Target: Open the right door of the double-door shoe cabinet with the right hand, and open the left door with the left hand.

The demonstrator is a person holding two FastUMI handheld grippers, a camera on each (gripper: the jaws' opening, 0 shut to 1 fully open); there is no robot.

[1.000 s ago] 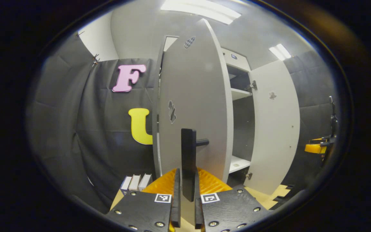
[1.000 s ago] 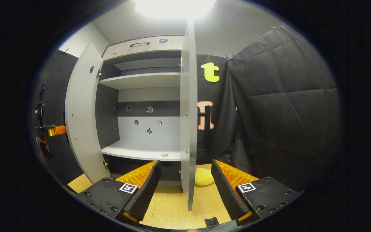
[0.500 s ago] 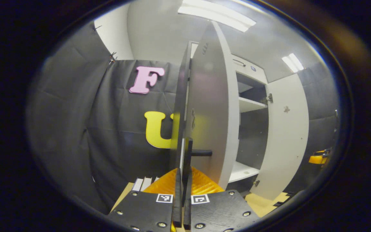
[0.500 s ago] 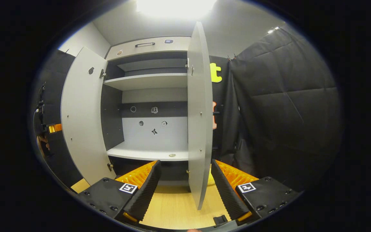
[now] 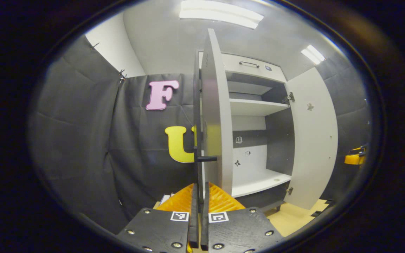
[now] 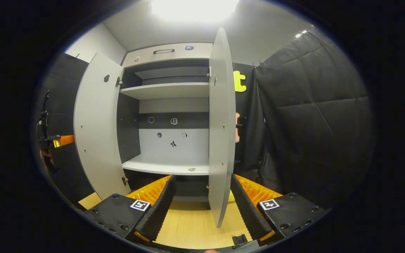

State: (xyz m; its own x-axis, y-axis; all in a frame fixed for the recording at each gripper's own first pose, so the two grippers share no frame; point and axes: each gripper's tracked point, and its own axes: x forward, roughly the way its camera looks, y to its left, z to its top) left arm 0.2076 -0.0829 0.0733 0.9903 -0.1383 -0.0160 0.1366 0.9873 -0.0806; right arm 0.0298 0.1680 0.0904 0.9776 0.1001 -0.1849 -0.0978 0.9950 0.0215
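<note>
Both doors of the shoe cabinet (image 6: 167,105) stand open; left gripper (image 5: 199,214) clamps the black handle (image 5: 199,175), right gripper (image 6: 202,207) spread wide, holding nothing.

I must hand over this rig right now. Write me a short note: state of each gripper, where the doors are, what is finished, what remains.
Left gripper: shut on the handle of the left door.
Right gripper: open, holding nothing; the edge of the right door stands between its fingers, apart from them.
Doors: both swung wide, showing the cabinet shelves.
Done: both doors open.
Left: probably only to release the handle and draw back.
</note>
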